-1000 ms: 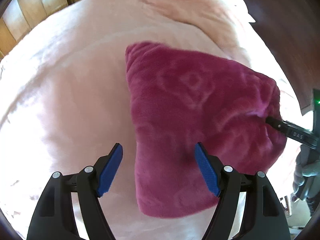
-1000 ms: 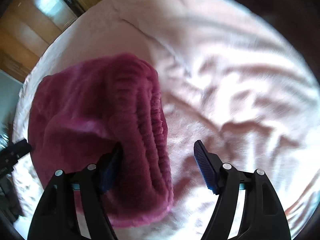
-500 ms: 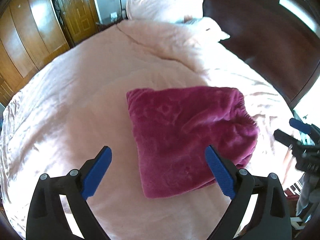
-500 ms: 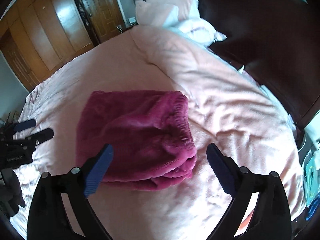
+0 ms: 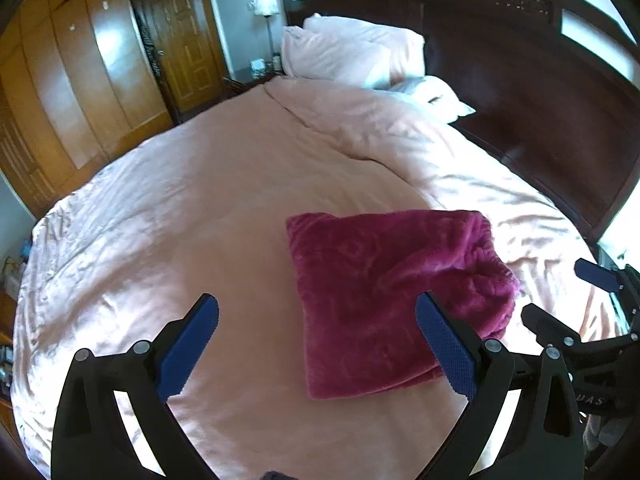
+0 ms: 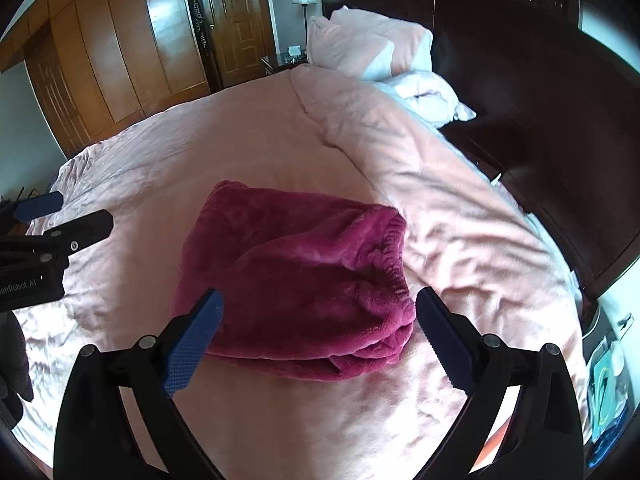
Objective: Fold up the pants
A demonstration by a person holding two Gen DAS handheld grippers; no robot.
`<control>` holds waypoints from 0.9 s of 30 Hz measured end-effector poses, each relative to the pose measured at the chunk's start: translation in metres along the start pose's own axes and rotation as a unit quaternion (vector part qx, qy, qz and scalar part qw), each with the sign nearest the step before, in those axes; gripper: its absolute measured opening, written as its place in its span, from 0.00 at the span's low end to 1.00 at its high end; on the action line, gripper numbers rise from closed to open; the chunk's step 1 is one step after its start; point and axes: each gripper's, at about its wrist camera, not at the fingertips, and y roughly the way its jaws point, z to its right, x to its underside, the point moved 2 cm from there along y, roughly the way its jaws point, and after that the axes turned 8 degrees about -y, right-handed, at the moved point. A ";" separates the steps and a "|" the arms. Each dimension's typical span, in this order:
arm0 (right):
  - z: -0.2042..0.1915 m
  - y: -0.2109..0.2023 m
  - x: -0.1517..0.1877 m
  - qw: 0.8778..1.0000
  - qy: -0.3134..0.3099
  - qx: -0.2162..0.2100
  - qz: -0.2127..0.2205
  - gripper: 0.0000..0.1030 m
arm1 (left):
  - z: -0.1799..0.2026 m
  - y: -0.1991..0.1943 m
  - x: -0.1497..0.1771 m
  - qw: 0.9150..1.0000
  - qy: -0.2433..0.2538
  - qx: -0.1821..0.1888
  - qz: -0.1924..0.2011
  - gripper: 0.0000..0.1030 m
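- The pants (image 5: 394,304), a plush magenta pair, lie folded into a compact block on the pink bedspread (image 5: 200,208), roughly in the middle of the bed, well short of the pillows.
- In the right wrist view the pants (image 6: 304,280) show their ribbed waistband on the right edge, with stacked layers visible along the near edge.
- The left claw (image 5: 318,344) hangs above the bed with its jaws opening and nearly at full spread; nothing sits between its blue pads (image 5: 188,354), and the pants lie below and beyond its right finger, not touched.
- The right claw (image 6: 318,340) is spread wide too, gripping nothing; the pants lie on the bed under the gap, clear of both fingers.
- Each claw shows at the edge of the other's view: the right claw (image 5: 568,300) beside the pants' right edge, the left claw (image 6: 60,216) off to their left, both apart from the fabric.
- Two pink pillows (image 5: 352,52) lean on the dark wooden headboard (image 5: 540,92) at the far end.
- A wooden wardrobe (image 5: 80,80), a door (image 5: 188,40) and a lamp (image 5: 266,4) stand beyond the bed.
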 end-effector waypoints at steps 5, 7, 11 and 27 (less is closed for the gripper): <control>0.003 -0.001 -0.001 1.000 -0.007 -0.004 0.001 0.95 | 0.003 0.002 -0.002 0.999 -0.004 -0.036 -0.016 0.95; 0.004 0.001 0.002 1.000 -0.009 -0.007 -0.003 0.95 | 0.008 0.003 -0.001 0.999 0.005 -0.045 -0.017 0.95; 0.009 0.005 0.007 1.000 -0.010 -0.008 -0.011 0.95 | 0.016 0.005 0.001 1.000 0.009 -0.014 -0.024 0.95; 0.006 0.015 0.022 0.999 0.002 -0.011 -0.035 0.96 | -0.002 0.021 0.025 0.998 -0.007 -0.011 -0.068 0.95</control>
